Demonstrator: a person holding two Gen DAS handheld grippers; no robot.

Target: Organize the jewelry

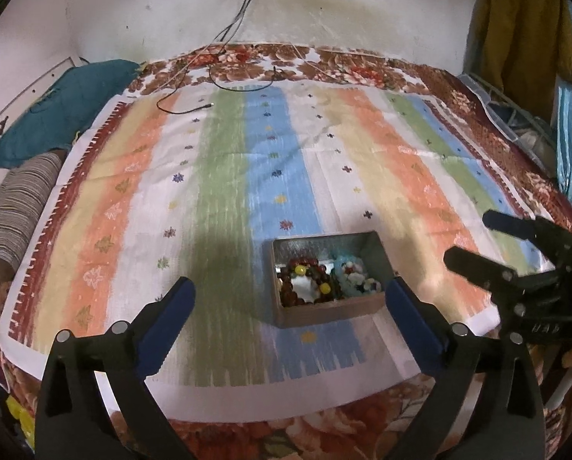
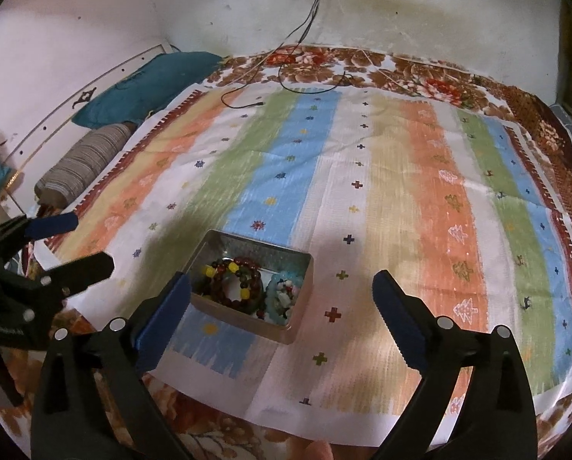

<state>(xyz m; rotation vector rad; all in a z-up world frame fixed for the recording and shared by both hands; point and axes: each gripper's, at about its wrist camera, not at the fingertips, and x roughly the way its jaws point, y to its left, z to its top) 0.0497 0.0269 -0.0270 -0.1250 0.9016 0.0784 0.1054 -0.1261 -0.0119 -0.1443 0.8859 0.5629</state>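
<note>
Left gripper (image 1: 289,299) hangs low with its blue-padded jaws spread wide, nothing between them. Right gripper (image 2: 282,291) sits alongside, level, jaws equally wide and empty.

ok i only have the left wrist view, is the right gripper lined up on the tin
observer: not centred. In the right wrist view the tin sits left of the gap of the right gripper, and its left finger overlaps the tin's near corner.
operator: and my left gripper from that side
observer: the left gripper is open, well off to the tin's left, not touching it.
</note>
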